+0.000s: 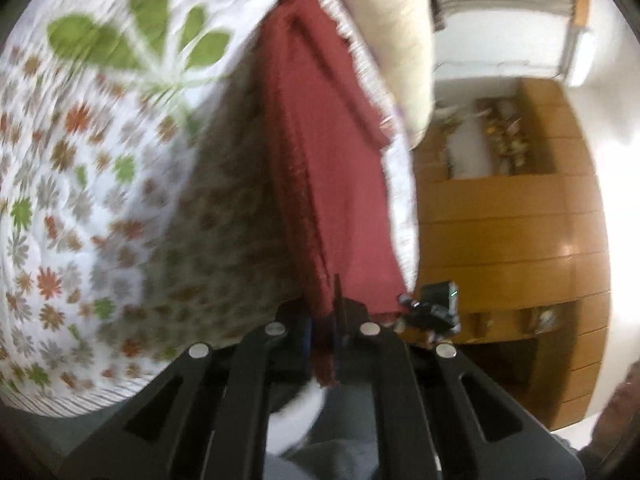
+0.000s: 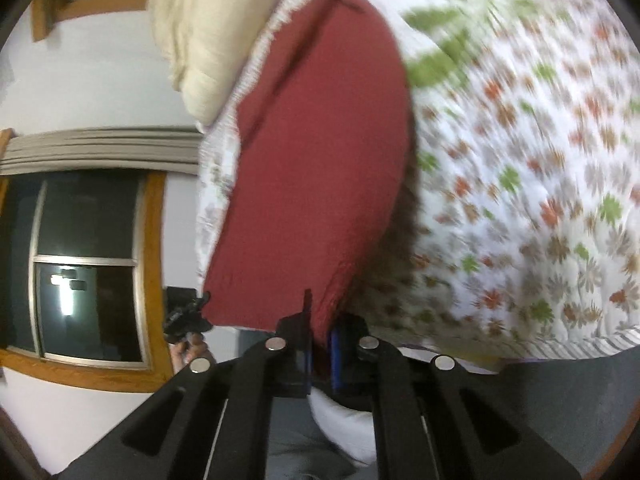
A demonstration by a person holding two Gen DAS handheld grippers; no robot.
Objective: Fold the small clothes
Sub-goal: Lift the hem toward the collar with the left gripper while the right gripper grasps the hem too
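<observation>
A dark red cloth (image 1: 320, 168) stretches away from my left gripper (image 1: 323, 328), which is shut on its near edge. In the right wrist view the same red cloth (image 2: 316, 184) hangs lifted over the bed, and my right gripper (image 2: 319, 336) is shut on another part of its edge. The far end of the cloth still lies on the floral bedsheet (image 1: 80, 160). The other gripper shows at the cloth's corner in each view: the right one (image 1: 432, 312) and the left one (image 2: 186, 314). Both views are blurred by motion.
A cream pillow (image 1: 396, 40) lies at the head of the bed, also seen as the pillow (image 2: 192, 32). A wooden cabinet (image 1: 512, 240) stands beyond the bed edge. A wood-framed window (image 2: 88, 268) is in the wall. Floral bedsheet (image 2: 540, 200) spreads beside the cloth.
</observation>
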